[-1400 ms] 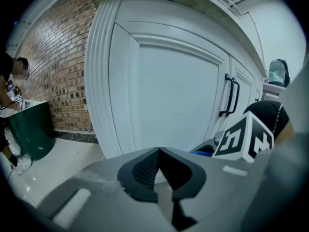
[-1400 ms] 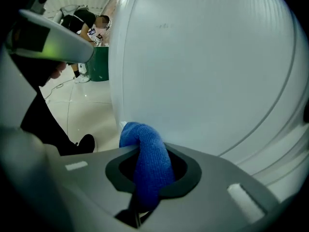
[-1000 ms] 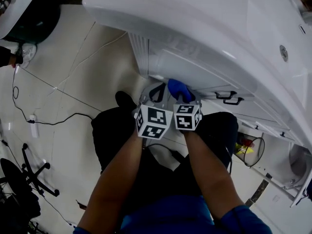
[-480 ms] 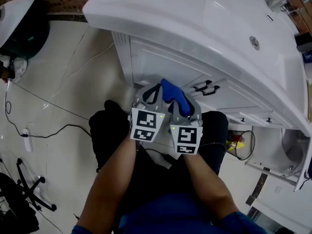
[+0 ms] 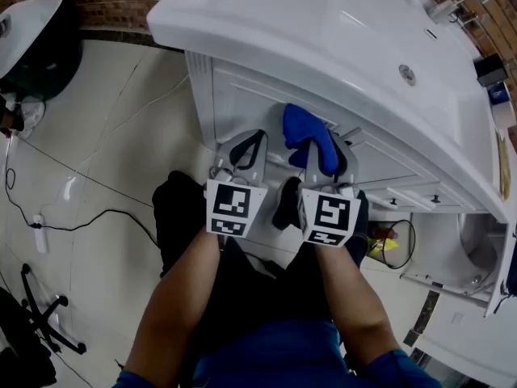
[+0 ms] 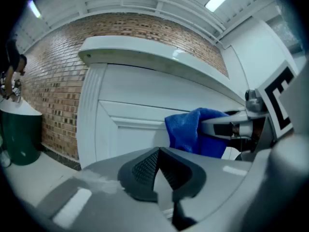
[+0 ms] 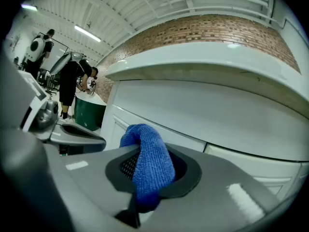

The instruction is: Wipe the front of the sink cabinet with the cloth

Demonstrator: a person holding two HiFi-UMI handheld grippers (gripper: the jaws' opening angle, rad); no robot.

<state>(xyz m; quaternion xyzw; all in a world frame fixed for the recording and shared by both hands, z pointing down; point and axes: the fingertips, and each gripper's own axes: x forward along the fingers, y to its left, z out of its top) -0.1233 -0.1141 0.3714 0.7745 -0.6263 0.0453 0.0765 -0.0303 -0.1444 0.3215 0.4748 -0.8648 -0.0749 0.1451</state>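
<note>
The blue terry cloth [image 5: 302, 134] is pinched in the right gripper [image 5: 326, 157], whose jaws are clamped on a fold of it, so the bulk stands up in front of the tips. It sits just above the middle of the frame in the head view, close under the overhanging rim of the white moulded basin top [image 5: 323, 31]. It is against or just off the white panelled sink cabinet front [image 5: 242, 95]; I cannot tell whether it is truly touching. The left gripper [image 5: 245, 149] hangs just beside it to the left, jaws closed together with nothing between them. No streak or damp patch shows on the paint, so how much is already wiped cannot be read. My guess is the wiping is under way, with the left door panel, the fluted corner post [image 5: 199, 87] and the drawer fronts towards the right edge still to cover. Room is tight upward because of that rim, and a black pull handle [image 5: 353, 135] lies just right of the cloth and could snag it. Leftward the panel runs flat to the corner post. Below, the person's dark-trousered knees crowd the lower cabinet, and a wire waste basket [image 5: 401, 247] stands at lower right.
</note>
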